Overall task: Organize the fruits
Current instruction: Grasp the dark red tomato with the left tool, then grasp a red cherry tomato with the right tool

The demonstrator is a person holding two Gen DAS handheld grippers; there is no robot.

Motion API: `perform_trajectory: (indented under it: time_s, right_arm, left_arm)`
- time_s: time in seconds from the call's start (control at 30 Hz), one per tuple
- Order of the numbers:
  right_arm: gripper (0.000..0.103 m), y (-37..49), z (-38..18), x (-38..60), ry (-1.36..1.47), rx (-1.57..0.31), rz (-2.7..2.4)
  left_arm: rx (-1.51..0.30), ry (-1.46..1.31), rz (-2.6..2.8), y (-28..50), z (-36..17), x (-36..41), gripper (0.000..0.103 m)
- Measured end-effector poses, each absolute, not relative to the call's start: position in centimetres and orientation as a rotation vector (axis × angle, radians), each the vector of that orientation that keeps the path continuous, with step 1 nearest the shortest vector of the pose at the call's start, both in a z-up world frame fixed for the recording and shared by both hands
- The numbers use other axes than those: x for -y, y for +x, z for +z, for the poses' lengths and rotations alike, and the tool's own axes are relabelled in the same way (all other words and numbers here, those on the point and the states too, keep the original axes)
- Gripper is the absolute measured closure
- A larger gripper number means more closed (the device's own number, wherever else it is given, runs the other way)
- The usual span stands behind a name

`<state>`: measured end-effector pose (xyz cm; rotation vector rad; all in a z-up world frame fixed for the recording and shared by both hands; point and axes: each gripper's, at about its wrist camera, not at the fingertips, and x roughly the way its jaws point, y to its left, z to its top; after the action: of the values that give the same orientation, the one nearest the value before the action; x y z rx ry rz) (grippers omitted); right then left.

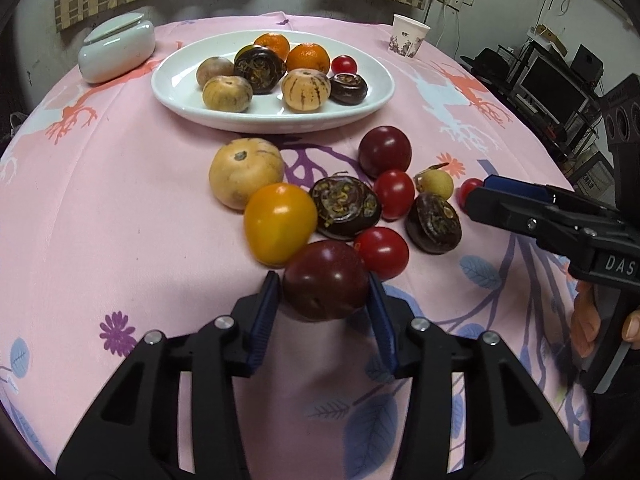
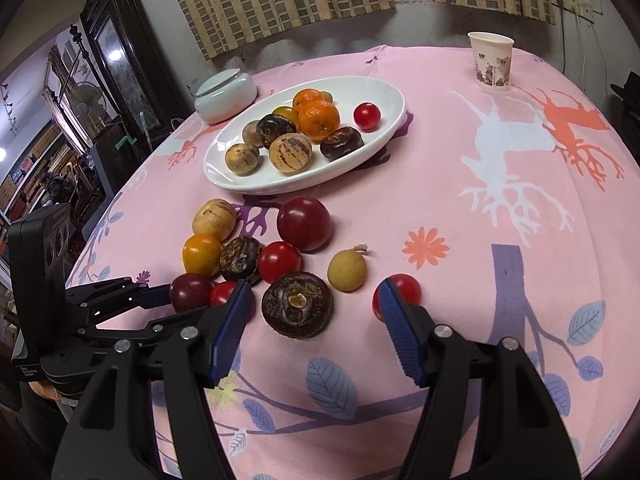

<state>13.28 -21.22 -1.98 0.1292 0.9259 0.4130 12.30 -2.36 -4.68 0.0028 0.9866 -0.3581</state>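
In the left wrist view the left gripper (image 1: 326, 294) sits at the bottom centre of the frame, angled down at the cloth, its blue pads (image 1: 267, 312) narrowed onto the flanks of a dark purple plum (image 1: 326, 280), which fills the gap between them; the plum is round, glossy and marked with a small scar near its lower edge, and it sits at the near end of the loose pile. Just above it, from left to right, lie a yellow tomato (image 1: 280, 222), a dark water chestnut (image 1: 346, 206) and a red cherry tomato (image 1: 382, 252), with a pale striped melon (image 1: 246, 170) further up. The white oval plate (image 1: 180, 92) in the upper middle already carries oranges, melons, chestnuts and a cherry tomato. In the right wrist view the right gripper (image 2: 314, 318) reaches in from the bottom, tilted down, its fingers (image 2: 230, 318) standing moderately apart and holding nothing; a second water chestnut (image 2: 297, 304) lies on the pink tablecloth (image 2: 460, 300) between them, apart from both pads, while a small red tomato (image 2: 400, 290) shows just behind the right-hand fingertip. A paper cup (image 2: 491, 61) stands at the upper right
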Motion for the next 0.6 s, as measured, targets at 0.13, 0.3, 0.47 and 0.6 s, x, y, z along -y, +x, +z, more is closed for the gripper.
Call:
perform_trajectory:
  time_s: [0.13,0.3,0.47,0.6]
  right_arm:
    - [0.037,13.1,-1.9,20.8,0.093,-0.933,0.415]
    - [0.037,12.6,-1.4,20.6,-0.074,-0.897,0.345]
    - [0.037,13.0,-2.3,21.3,-0.199,-0.913,0.265]
    - [0.037,13.8,-3.5,21.8,-0.191,-0.943,0.228]
  left_arm:
    - [-0.979,0.019,-0.353,12.2,-4.6,2.6,0.063]
    - [-0.990,-0.011,-0.364,11.9,-3.9,2.1,0.063]
    - [-1.002,0.000,-0.357,11.7,-3.9,2.1,0.063]
    - [-1.016,0.010,-0.347,11.8,-4.2,2.2,0.063]
